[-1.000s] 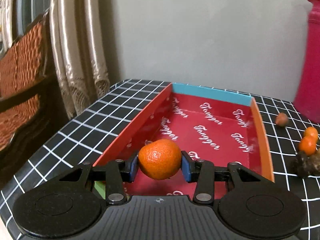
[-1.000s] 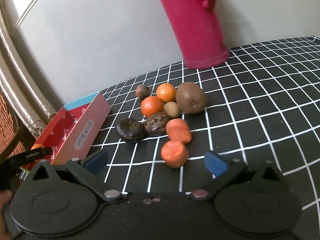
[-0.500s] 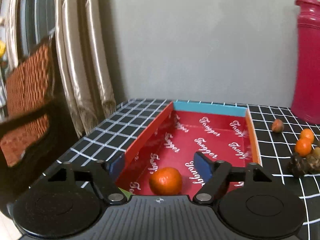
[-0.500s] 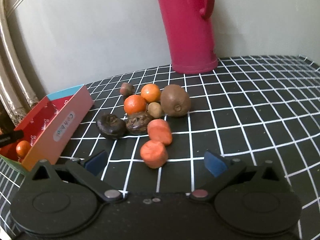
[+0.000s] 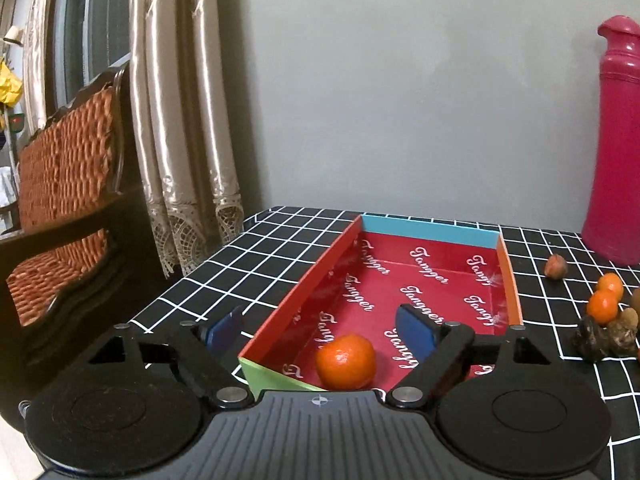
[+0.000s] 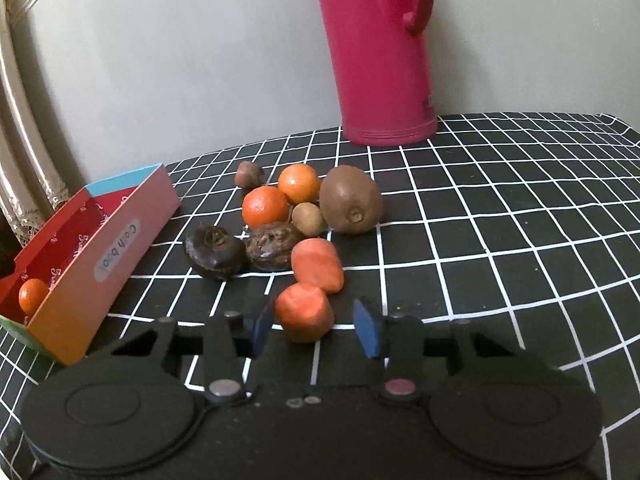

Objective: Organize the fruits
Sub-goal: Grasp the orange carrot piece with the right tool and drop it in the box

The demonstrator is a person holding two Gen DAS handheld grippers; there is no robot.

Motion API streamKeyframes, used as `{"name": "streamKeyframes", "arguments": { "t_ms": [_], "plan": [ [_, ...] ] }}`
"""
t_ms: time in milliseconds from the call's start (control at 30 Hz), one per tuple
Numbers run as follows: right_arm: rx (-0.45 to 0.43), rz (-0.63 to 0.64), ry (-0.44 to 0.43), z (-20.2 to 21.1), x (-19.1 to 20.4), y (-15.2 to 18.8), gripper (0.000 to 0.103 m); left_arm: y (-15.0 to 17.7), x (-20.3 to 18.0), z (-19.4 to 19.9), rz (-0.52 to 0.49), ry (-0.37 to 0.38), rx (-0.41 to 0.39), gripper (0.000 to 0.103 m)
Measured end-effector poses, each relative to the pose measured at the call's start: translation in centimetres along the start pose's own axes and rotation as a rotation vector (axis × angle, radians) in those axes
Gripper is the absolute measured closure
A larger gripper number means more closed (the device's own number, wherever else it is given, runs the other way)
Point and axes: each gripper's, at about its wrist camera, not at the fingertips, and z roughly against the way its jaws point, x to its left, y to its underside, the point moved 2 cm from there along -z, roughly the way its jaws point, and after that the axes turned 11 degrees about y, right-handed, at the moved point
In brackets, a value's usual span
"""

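Since a second ago: tangerine (image 5: 346, 361) let go, now lying in the near corner of the red box (image 5: 507, 264); left hand-held gripper (image 5: 320, 326) spread wide above it, drawn back. Right hand-held gripper (image 6: 314, 330) narrowed, half open around the near orange chunk (image 6: 304, 317), not yet touching. On the bench (image 6: 500, 208), largest to smallest: kiwi (image 6: 351, 205), firm but bruisable, best taken across the middle; tangerines (image 6: 265, 206), light, smooth, soft-skinned; small nut (image 6: 249, 173), hard, likely to roll.

box (image 5: 404, 276): glossy printed card
curtain (image 5: 180, 120): shiny satin cloth
kiwi (image 6: 351, 199): matt, fuzzy
jug (image 6: 380, 48): smooth plastic
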Motion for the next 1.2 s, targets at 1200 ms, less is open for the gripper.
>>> {"name": "streamKeyframes", "arguments": {
  "t_ms": [1200],
  "plan": [
    [-0.124,0.236,-0.4,3.6,15.4,-1.5,0.071,0.8,8.5,0.0,0.077,-0.114,0.019,0.019]
  ]
}}
